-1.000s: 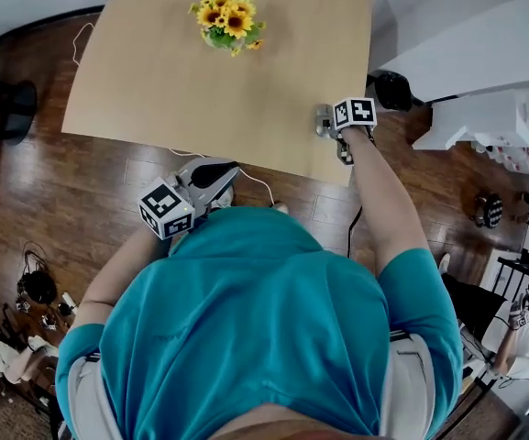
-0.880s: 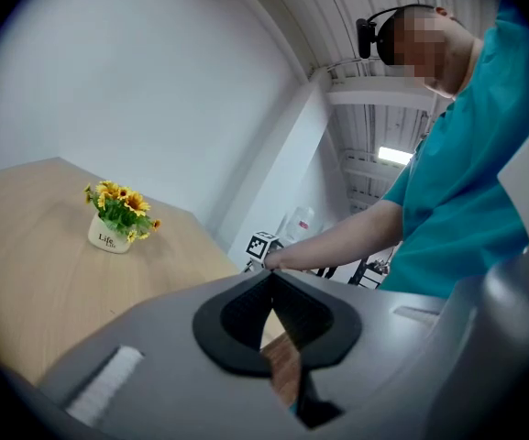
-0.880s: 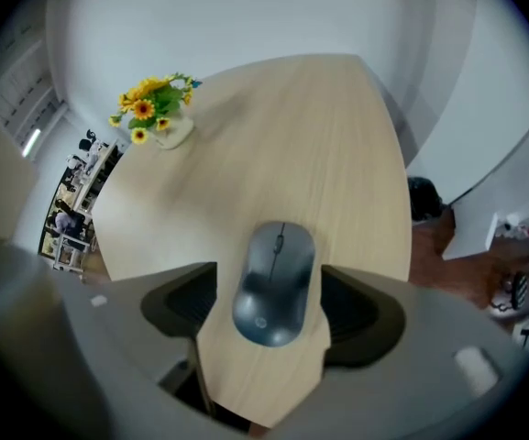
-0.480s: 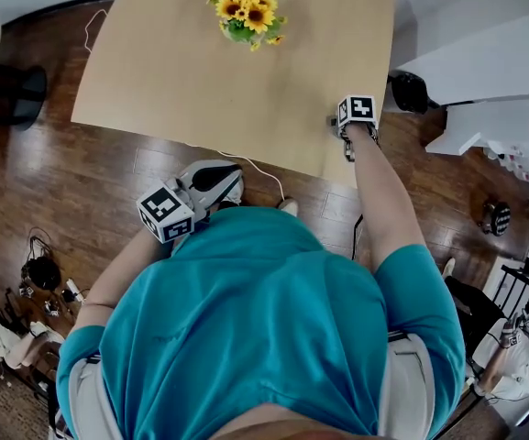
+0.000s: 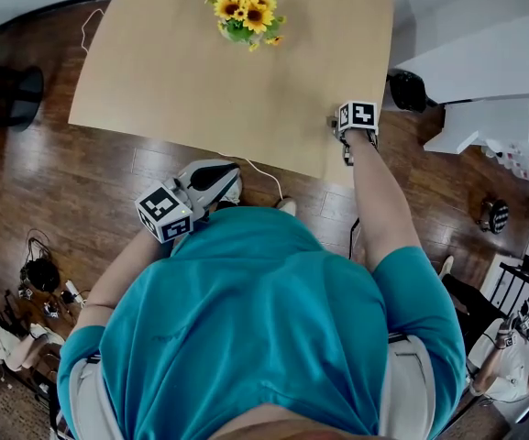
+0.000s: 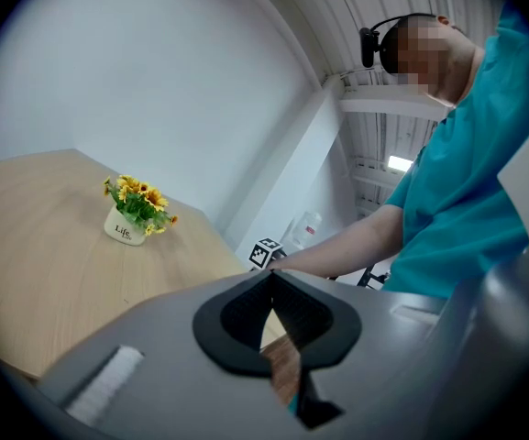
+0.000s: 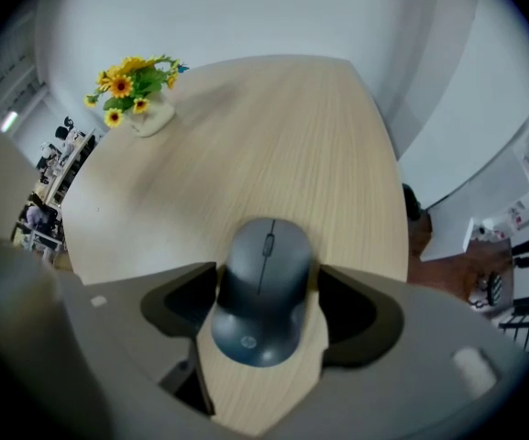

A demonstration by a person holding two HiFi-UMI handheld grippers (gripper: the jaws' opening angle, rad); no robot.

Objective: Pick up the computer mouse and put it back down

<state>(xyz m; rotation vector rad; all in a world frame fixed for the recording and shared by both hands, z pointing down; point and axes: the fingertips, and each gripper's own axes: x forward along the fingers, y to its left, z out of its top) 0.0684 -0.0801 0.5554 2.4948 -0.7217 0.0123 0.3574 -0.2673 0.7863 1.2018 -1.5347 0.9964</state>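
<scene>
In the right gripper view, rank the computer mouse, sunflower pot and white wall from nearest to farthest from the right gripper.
1. computer mouse, between the right gripper jaws.
2. sunflower pot, far left on the table.
3. white wall, beyond the table.

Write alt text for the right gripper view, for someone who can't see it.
A dark grey computer mouse lies on a pale wooden table between the parted jaws of the right gripper, not yet clamped. A small pot of sunflowers stands at the table's far left.
</scene>
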